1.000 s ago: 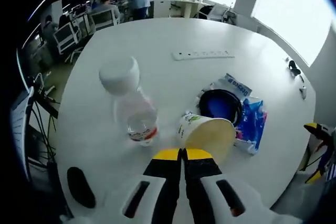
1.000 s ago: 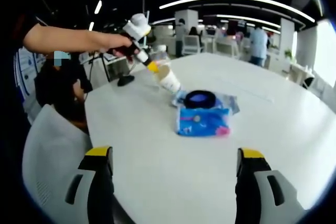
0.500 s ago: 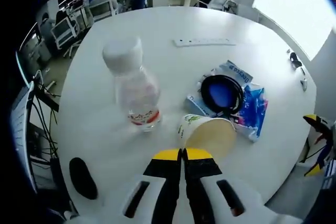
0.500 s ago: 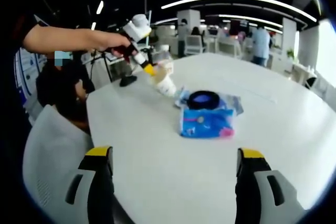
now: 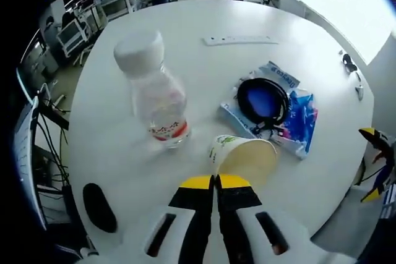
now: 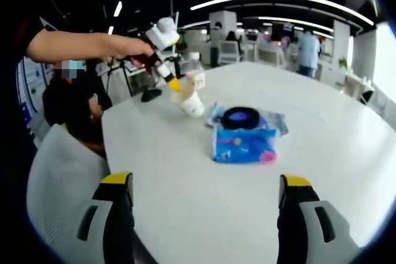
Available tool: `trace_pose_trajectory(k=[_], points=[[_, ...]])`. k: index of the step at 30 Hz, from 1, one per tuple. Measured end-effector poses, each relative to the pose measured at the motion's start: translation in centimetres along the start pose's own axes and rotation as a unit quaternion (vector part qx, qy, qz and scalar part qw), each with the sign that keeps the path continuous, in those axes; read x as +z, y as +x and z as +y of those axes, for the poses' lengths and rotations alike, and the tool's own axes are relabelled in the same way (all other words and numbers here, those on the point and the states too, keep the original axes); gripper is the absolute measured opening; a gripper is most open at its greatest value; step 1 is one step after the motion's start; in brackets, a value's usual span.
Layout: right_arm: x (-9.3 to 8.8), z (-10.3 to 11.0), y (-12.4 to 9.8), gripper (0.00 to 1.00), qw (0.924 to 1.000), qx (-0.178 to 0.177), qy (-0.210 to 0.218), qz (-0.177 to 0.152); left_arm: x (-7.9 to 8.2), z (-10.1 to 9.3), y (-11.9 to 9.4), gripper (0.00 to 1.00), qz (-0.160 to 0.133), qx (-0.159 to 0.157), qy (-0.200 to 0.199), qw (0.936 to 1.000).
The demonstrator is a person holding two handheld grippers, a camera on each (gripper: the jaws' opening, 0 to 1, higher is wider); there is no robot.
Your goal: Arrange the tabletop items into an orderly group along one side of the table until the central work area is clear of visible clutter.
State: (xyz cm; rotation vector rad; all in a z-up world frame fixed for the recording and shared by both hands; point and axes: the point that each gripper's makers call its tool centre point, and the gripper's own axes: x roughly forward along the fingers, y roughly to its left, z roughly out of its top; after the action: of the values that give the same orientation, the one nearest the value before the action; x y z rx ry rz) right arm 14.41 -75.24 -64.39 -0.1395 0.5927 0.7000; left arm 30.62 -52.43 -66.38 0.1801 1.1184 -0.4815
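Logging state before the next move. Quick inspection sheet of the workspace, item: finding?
Surface: white round table, mostly bare.
Job's things: paper cup tilted, rim pinched by the left gripper; clear bottle upright beside it; blue wipes pack flat under a black coil.
Clutter: power strip at the far side; dark oval object near the table's edge.
Grippers: left gripper shut on the cup; right gripper open, holding nothing.
Cables: the black coil looks like one; others hang beside the table.
Surroundings: open office, desks, chairs, people standing.
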Motion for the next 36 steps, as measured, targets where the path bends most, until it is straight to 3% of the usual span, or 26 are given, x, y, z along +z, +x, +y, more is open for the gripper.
trace_pose_trajectory(k=[26,36], points=[[-0.2,-0.3,0.1,0.96,1.0000,-0.003,0.006,0.002,1.6,0.5,0.4,0.00,-0.034,0.005,0.009,0.9993],[-0.3,-0.6,0.2,0.96,1.0000,-0.003,0.007,0.006,1.7,1.0,0.8,0.02,-0.045,0.002,-0.006,0.9990]])
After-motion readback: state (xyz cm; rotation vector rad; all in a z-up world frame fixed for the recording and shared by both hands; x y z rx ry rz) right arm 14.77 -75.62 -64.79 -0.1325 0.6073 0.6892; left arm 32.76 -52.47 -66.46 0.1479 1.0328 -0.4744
